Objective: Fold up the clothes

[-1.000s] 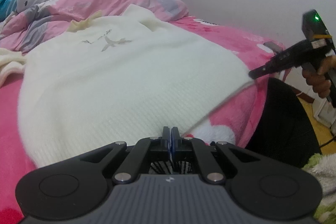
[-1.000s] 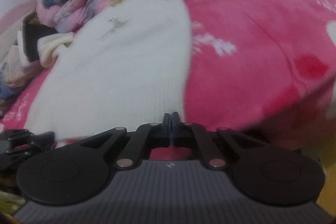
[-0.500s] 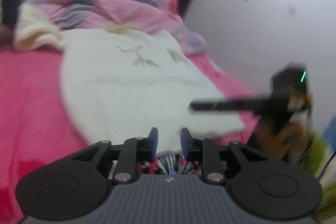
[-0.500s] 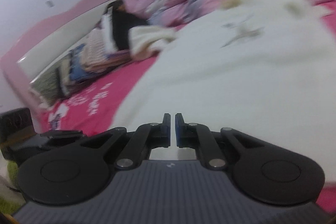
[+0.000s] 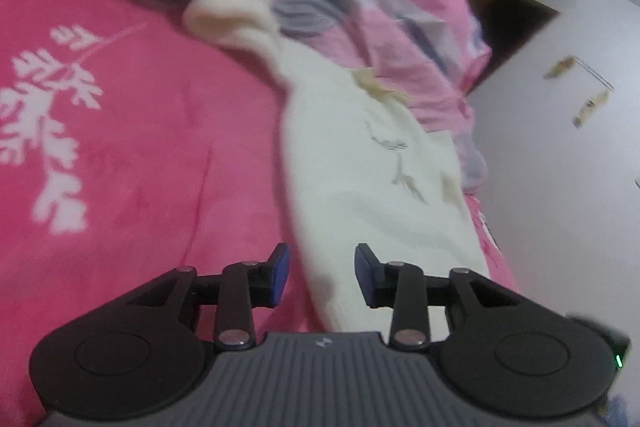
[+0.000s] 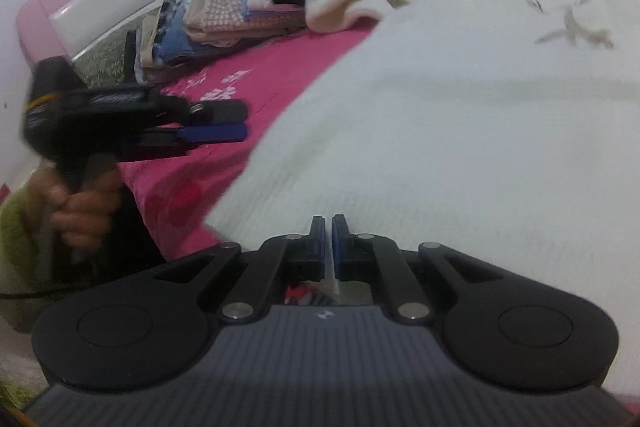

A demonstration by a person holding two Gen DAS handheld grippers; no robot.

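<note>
Lying flat on the pink bedspread (image 5: 132, 155): cream sweater (image 5: 360, 195) | left gripper (image 5: 322, 275): jaws parted, just been opening, hem edge loose between them | right gripper (image 6: 327, 247): jaws nearly closed, nothing visibly pinched, over the hem

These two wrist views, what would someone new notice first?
A big cream sweater lies spread over the hot-pink bedspread, filling most of both views. Left of it in the right wrist view, a hand holds the left gripper over the bedspread, with a stack of folded clothes by the headboard behind.
</note>
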